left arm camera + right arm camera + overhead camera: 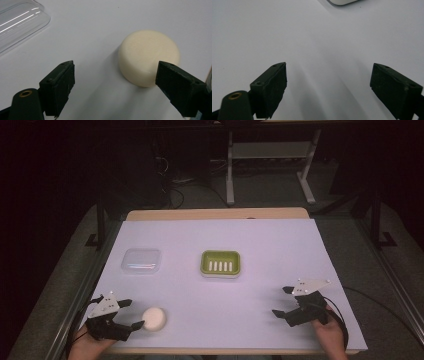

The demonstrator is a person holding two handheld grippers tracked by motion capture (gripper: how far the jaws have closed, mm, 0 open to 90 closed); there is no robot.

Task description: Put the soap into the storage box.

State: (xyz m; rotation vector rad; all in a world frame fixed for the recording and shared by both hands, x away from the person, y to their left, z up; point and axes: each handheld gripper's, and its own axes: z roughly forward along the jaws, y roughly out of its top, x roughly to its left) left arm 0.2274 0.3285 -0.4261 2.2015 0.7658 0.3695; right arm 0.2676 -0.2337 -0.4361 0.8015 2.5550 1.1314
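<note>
My left gripper at the round bar of soap, jaws wide apart.

The soap lies flat on the white table cover at the near left; one jaw tip is just beside its near edge, nothing is gripped. Farther off sit a clear plastic lid on the left and a green soap dish at centre. My right gripper rests near right, also wide open and empty.

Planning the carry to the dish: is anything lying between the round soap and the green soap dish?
No. In the high view the white sheet is bare between the soap and the green dish; the clear lid sits off to the left.
</note>
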